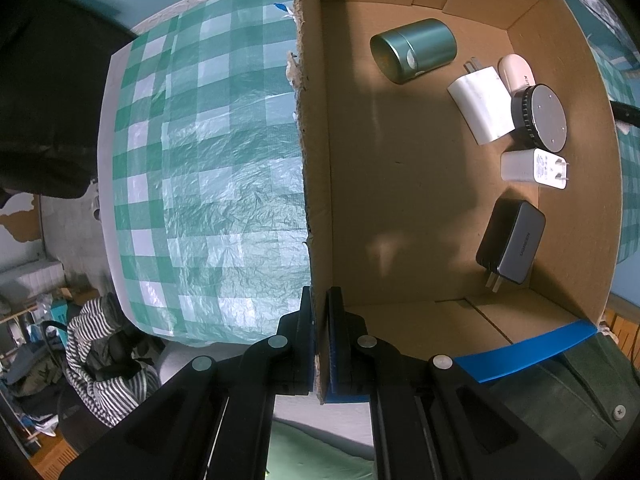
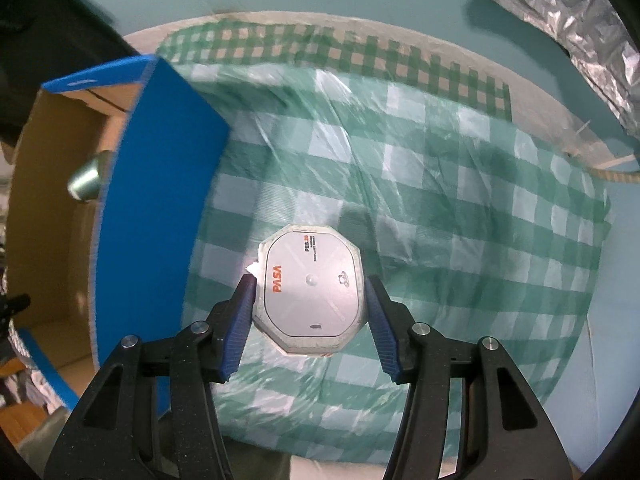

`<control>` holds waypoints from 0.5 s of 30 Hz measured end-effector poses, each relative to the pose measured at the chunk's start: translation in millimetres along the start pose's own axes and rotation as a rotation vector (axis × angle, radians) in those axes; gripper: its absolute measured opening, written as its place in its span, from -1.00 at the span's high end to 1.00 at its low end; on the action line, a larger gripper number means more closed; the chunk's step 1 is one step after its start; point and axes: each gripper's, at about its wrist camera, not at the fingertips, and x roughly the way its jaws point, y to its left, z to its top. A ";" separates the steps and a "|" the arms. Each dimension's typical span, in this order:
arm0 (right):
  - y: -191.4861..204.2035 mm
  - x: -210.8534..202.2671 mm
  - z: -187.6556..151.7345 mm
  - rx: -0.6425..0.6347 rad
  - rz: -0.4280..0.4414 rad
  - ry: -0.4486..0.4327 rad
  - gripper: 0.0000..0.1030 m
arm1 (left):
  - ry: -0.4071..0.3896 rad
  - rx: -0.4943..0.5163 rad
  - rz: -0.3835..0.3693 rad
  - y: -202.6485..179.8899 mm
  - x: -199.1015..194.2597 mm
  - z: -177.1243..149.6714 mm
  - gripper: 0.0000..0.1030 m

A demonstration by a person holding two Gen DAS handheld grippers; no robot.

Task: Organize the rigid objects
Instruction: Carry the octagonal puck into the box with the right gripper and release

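At the bottom of the left wrist view, the left gripper point(image 1: 320, 340) is clamped tight on the torn wall of the cardboard box point(image 1: 316, 160). Farther up on the right, inside the box, lie a dark charger point(image 1: 512, 240), a white plug point(image 1: 532, 168), a black round puck point(image 1: 540, 118) and a green tin point(image 1: 414, 50). In the right wrist view, the right gripper point(image 2: 310, 312) squeezes a grey eight-sided box point(image 2: 312, 292) low in the middle, above the green checked cloth point(image 2: 460, 220).
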 end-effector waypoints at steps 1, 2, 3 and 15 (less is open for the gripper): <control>5.2 -5.8 -0.5 -0.006 0.008 -0.010 -0.06 | 0.000 0.000 0.000 0.0 0.0 0.0 0.90; 7.8 -9.1 -0.1 -0.010 0.012 -0.016 -0.06 | 0.000 0.001 0.000 0.1 -0.3 0.2 0.90; 12.0 -14.5 0.3 -0.017 0.019 -0.025 -0.06 | -0.001 0.001 0.000 0.1 -0.6 0.1 0.90; 58.1 -53.7 9.1 -0.113 0.082 -0.098 -0.06 | -0.002 0.002 -0.001 0.3 -0.6 0.4 0.90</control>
